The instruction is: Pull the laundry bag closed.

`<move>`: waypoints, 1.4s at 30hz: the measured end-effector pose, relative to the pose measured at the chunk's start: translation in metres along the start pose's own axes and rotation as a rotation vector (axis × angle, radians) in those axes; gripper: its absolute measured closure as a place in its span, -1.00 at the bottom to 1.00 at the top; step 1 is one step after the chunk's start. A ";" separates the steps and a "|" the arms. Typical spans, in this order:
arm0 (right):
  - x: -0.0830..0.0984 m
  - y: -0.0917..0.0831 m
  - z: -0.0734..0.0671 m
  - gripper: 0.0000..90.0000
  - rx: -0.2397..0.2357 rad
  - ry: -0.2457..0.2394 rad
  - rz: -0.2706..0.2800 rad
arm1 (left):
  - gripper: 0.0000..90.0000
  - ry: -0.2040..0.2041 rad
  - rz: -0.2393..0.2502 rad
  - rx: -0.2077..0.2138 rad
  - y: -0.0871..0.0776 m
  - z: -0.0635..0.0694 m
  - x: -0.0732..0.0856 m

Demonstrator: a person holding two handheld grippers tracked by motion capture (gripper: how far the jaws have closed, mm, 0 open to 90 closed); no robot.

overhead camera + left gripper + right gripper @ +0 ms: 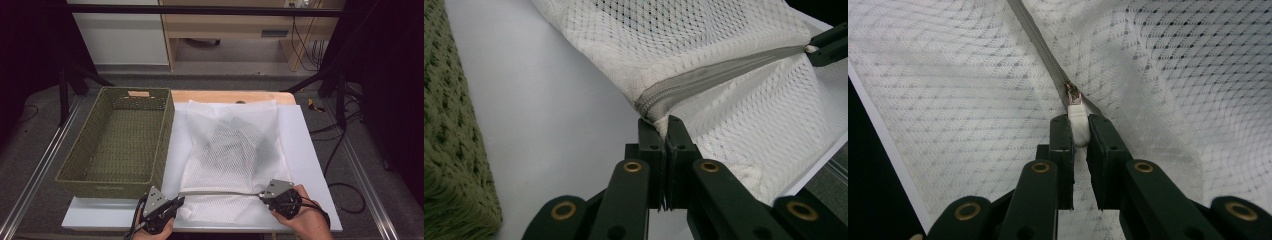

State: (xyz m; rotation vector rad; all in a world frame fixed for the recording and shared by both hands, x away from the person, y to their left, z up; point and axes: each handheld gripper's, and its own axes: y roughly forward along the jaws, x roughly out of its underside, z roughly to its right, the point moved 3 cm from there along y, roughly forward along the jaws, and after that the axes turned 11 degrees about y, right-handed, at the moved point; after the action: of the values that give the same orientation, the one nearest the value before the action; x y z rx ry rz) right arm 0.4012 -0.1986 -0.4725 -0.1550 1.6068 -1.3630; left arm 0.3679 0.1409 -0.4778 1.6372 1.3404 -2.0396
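Step in hand: working zipper of white mesh laundry bag. Left gripper clenched on bag corner at zipper's end, anchoring it. Right gripper clamped on white zipper pull at far end — zipper looks fully closed, taut between the two.

Next move, by judgement: steady pull along zipper line, left holding firm against bunching.

Bag lies flat on white board, just beside green woven basket; dark item inside shows through mesh.
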 end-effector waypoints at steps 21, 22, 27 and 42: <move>0.015 -0.012 0.016 0.81 0.009 0.046 0.010 | 0.97 0.000 -0.001 0.004 0.000 0.001 0.000; 0.016 -0.012 0.017 0.81 0.010 0.044 0.010 | 0.97 -0.001 0.000 0.002 0.000 0.000 0.000; 0.023 -0.015 0.022 0.81 0.014 0.067 0.010 | 0.97 -0.004 0.000 0.001 -0.001 -0.002 0.000; 0.030 -0.026 0.031 0.81 0.018 0.053 -0.035 | 0.97 0.000 -0.003 0.002 0.000 -0.001 0.000</move>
State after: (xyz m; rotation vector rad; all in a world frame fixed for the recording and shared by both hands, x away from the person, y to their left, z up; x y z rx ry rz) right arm 0.3960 -0.2482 -0.4657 -0.1379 1.6421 -1.4178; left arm 0.3687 0.1422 -0.4773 1.6365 1.3423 -2.0430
